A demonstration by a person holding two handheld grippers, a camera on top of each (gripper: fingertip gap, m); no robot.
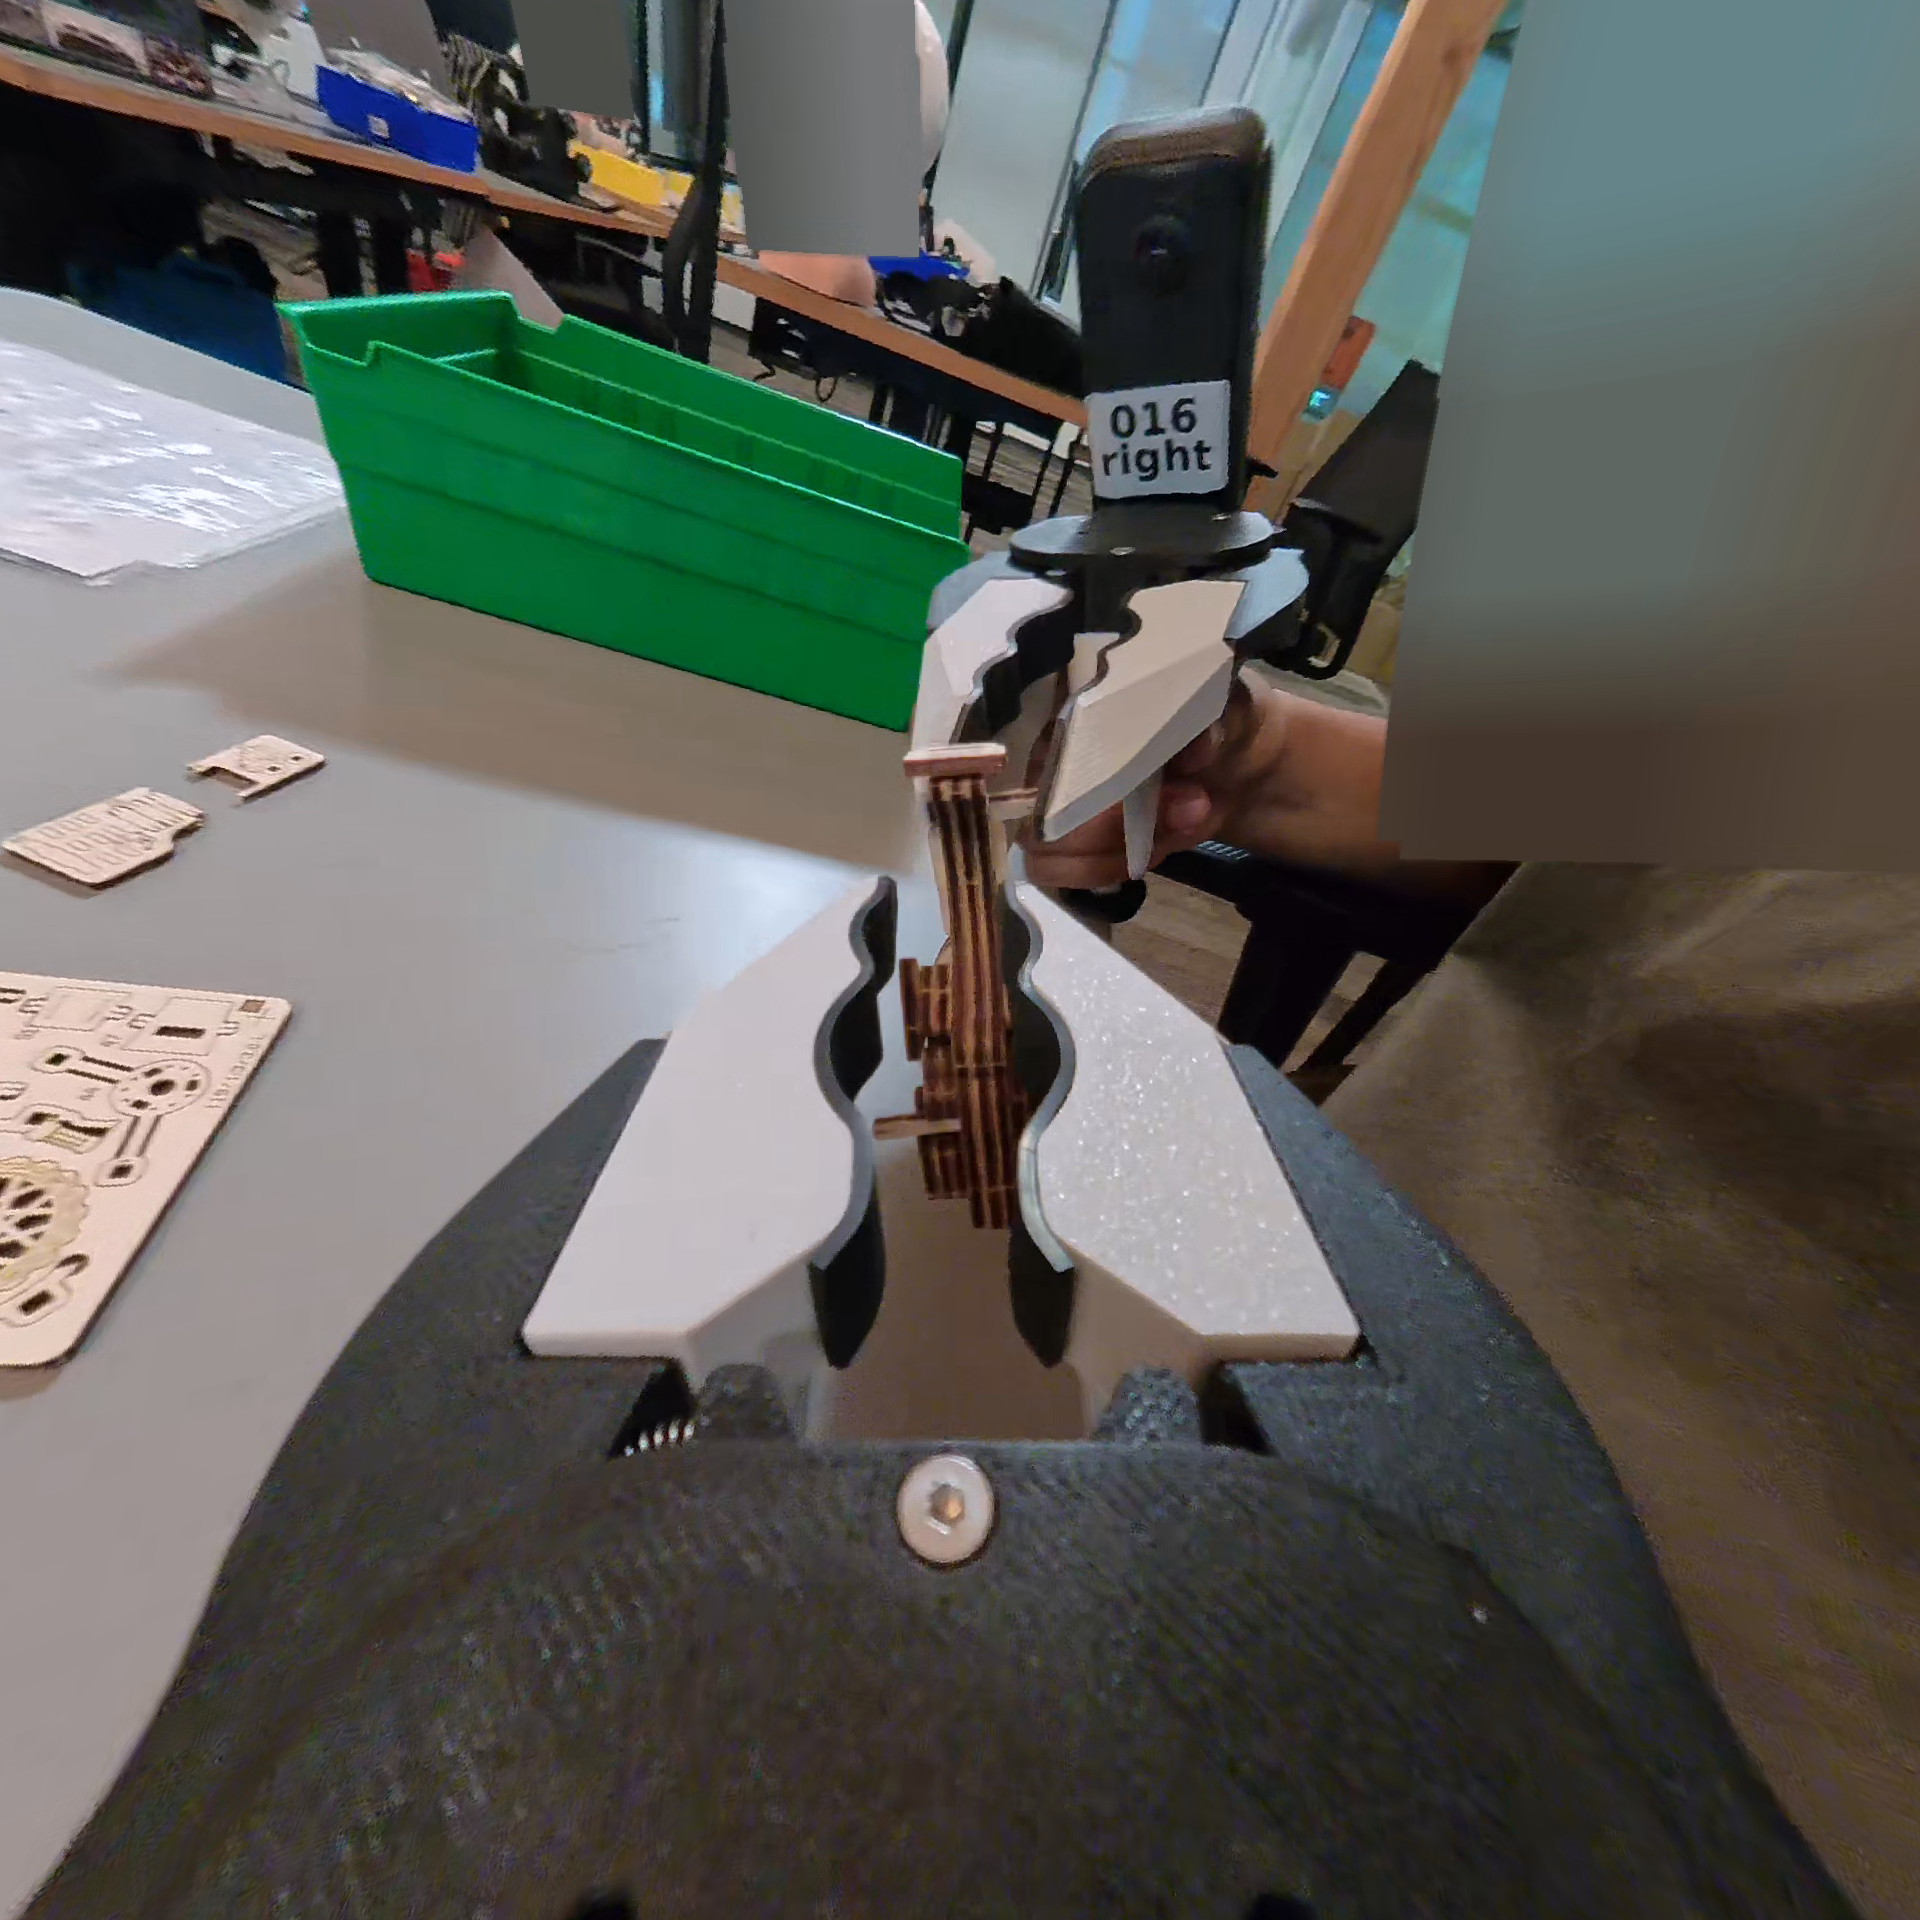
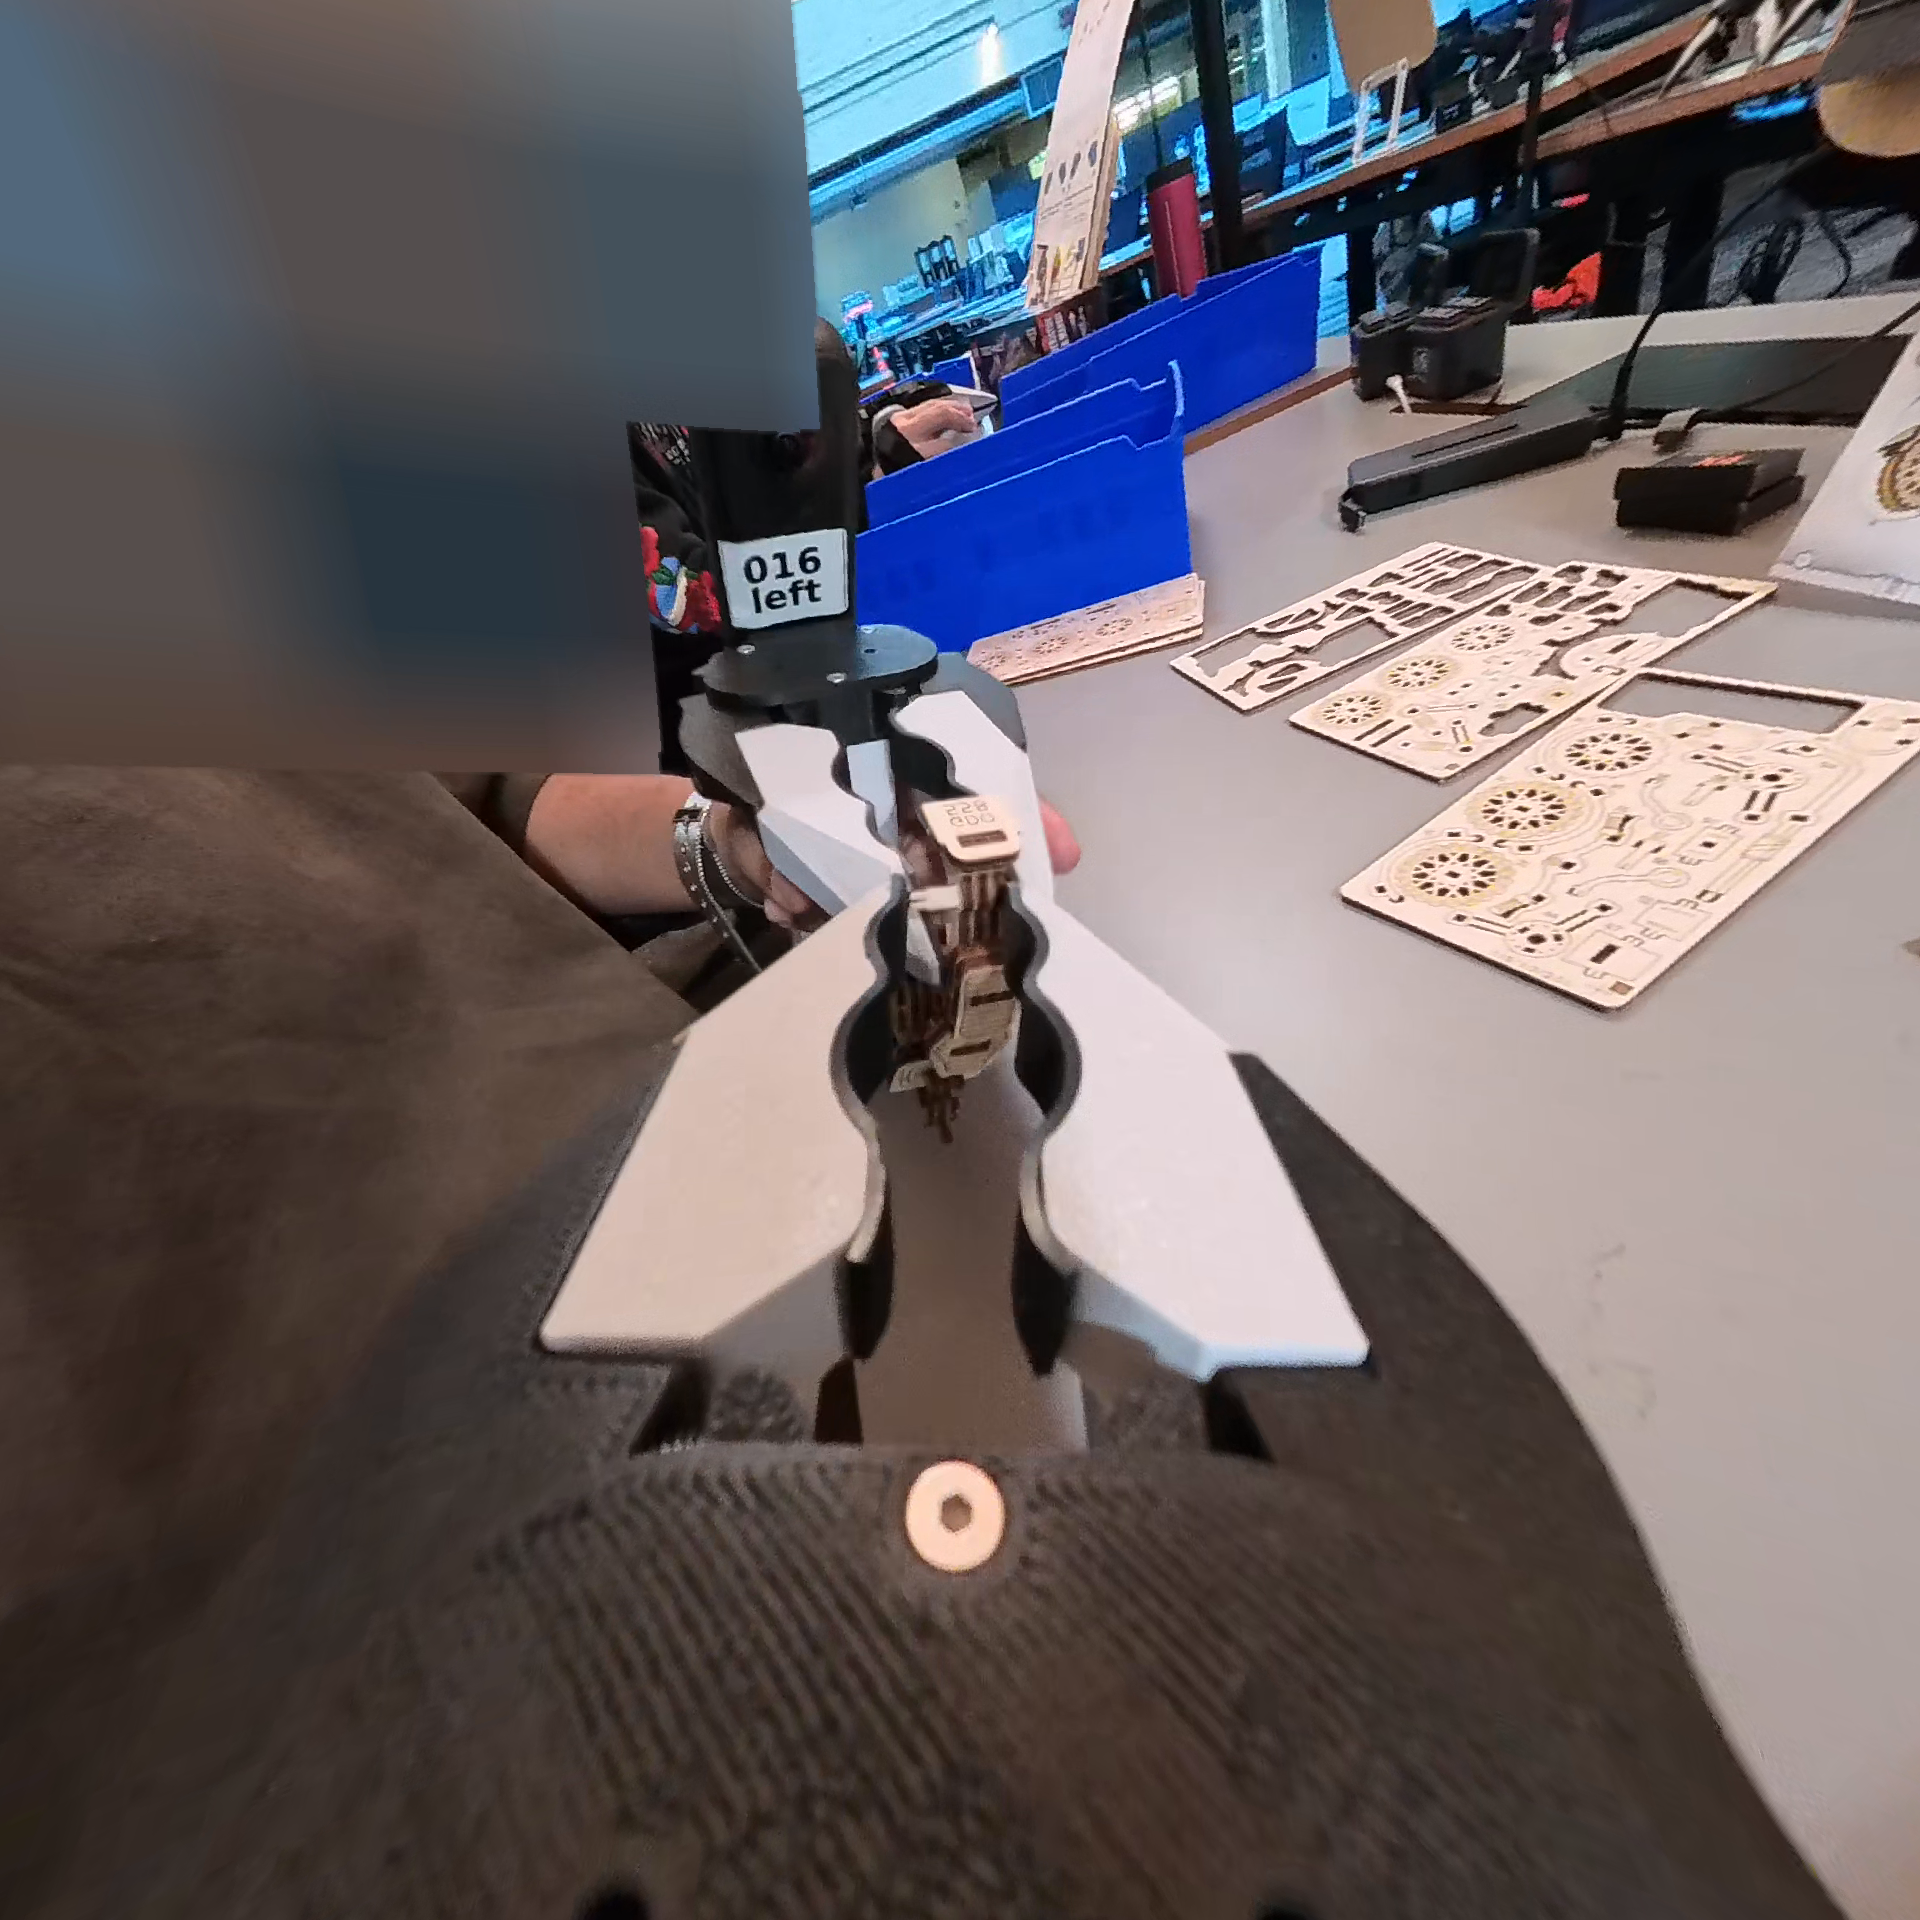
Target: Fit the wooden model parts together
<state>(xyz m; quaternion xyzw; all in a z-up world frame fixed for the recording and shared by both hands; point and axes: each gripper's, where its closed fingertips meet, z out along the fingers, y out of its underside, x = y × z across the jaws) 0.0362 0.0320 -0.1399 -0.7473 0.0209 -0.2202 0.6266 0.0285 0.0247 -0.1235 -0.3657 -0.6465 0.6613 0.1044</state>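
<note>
The left gripper [image 1: 951,904] is clamped on a small layered brown-and-pale wooden model assembly [image 1: 971,1039], held above the grey table [image 1: 520,831]. The right gripper [image 2: 951,914] faces it, its fingers closed on the assembly's far end. An open green plastic bin [image 1: 644,520] stands on the table; its contents cannot be seen. Blue plastic bins [image 2: 1039,520] stand beside flat laser-cut plywood sheets [image 2: 1621,821].

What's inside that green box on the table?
The green box looks empty where its inside shows: only green ribbed walls and a divider. Its near wall hides the bottom, so something small lying flat there could not be seen.
</note>
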